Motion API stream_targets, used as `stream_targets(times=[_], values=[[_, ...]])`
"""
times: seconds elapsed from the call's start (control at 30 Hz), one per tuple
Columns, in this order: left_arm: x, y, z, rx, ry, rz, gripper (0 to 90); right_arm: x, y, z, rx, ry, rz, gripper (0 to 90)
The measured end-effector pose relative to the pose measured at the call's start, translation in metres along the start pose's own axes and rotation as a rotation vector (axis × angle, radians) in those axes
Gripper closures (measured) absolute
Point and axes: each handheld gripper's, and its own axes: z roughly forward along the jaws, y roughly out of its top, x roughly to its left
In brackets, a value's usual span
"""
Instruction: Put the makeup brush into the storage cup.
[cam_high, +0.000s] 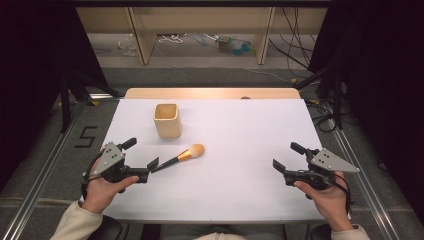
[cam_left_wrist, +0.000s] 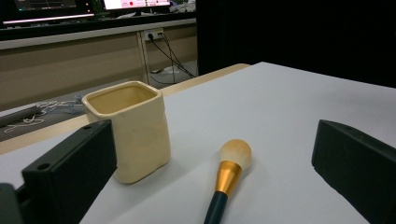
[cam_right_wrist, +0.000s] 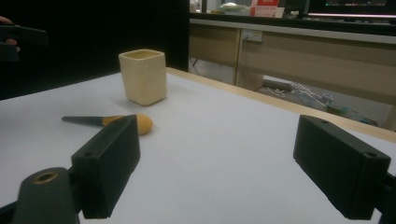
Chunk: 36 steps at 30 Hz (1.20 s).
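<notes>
Brush: in the left gripper view the dark handle runs off the bottom edge, its end unseen; in the right gripper view the near jaw covers the gold collar and part of the bristle head. Cup: lower left corner hidden behind the left jaw in the left gripper view; its inside bottom cannot be seen in any view. Left gripper: in the right gripper view, cut by the top left edge, dark, with a fingertip barely showing. Clutter on the floor beyond the table: too small and blurred to identify. Monitors: cropped by the top edge, text unreadable.
</notes>
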Motion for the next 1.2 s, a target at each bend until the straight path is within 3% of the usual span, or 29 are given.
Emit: stream_targets(times=[0.13,0.83,1.2], values=[[0.0,0.001,0.0,-0.007,0.004,0.005,0.0,0.0,0.0,0.001,-0.014,-0.018,-0.006,15.7],[0.0,0.007,0.01,-0.038,0.016,0.002,0.7,0.001,0.001,0.001,-0.006,-0.008,-0.006,15.8],[0.002,0.012,0.028,-0.038,0.01,0.009,0.6,0.001,0.0,0.003,-0.022,0.002,0.0,15.8]])
